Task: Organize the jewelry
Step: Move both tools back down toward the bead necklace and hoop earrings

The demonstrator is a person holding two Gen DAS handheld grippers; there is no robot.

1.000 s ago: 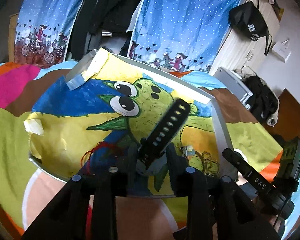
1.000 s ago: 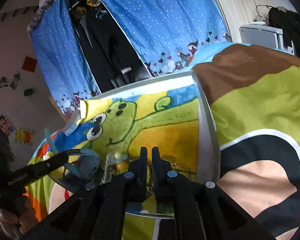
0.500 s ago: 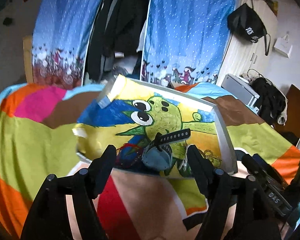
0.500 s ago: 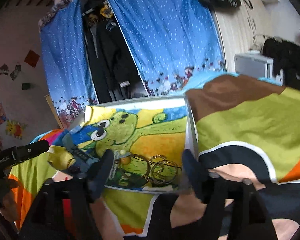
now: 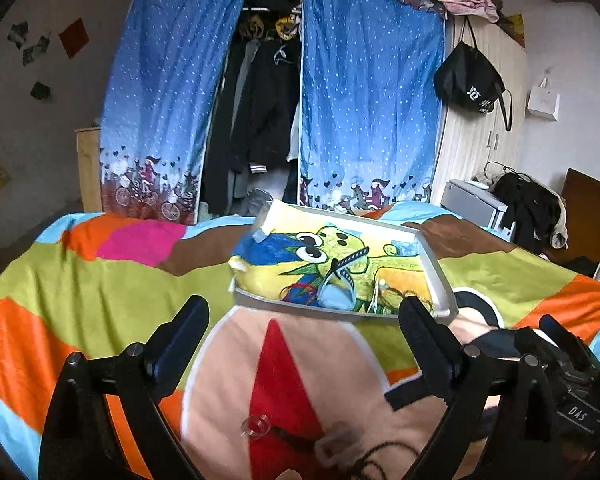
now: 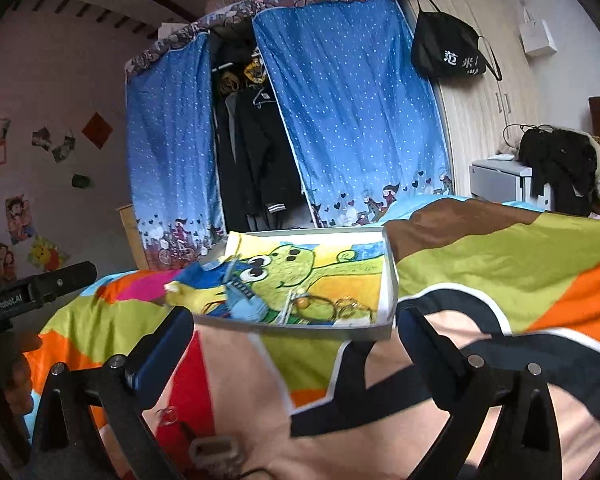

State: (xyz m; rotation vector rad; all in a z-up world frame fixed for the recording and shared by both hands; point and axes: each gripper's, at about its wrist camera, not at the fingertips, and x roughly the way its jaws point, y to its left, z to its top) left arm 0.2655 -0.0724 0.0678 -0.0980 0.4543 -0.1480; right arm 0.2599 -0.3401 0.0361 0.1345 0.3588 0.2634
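Both the left hand-held gripper [image 5: 300,332] and the right hand-held gripper [image 6: 296,340] gape wide and empty; the clear ring [image 5: 256,427] could sink unnoticed into the bedspread [image 5: 100,280], short of the tray [image 5: 440,280].

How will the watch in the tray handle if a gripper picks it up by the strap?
The watch looks top-heavy: a pale blue case hangs on a thin perforated strap, so it would probably swing. The strap bends in an arc, so likely floppy. It lies on the tray by gold rings; it could snag them.
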